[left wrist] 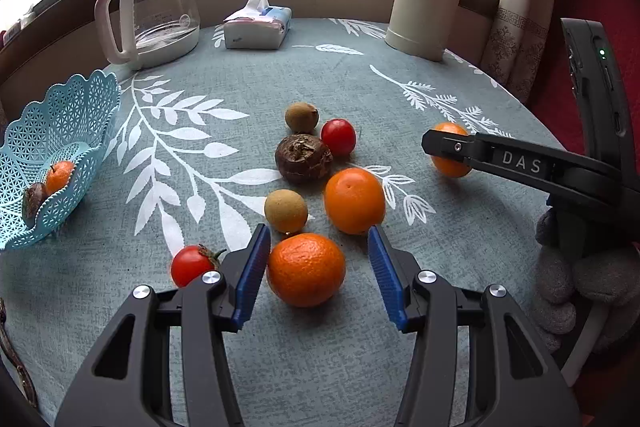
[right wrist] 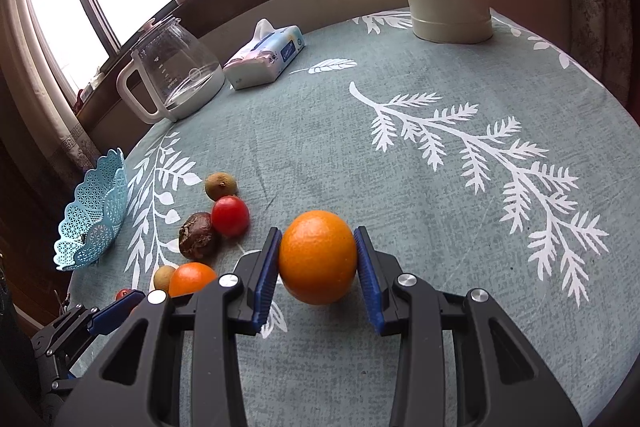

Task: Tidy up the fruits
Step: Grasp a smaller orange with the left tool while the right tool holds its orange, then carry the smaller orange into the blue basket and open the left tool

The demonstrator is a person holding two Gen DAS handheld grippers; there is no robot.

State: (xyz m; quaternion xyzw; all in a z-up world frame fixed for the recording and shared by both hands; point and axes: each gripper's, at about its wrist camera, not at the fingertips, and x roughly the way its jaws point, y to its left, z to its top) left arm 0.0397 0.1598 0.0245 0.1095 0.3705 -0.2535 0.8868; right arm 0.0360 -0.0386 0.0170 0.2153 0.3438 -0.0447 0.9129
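My left gripper is open, its blue pads on either side of a large orange on the tablecloth, with a gap at the right pad. My right gripper is shut on another orange low over the cloth; the left wrist view shows this gripper at the right. A third orange, two tan round fruits, a dark wrinkled fruit and two tomatoes lie loose. The blue lattice basket at the left holds a small orange and a brown fruit.
A glass kettle, a tissue pack and a cream thermos stand along the table's far side under the window. A hand in a grey glove holds the right tool. The right half of the cloth is bare.
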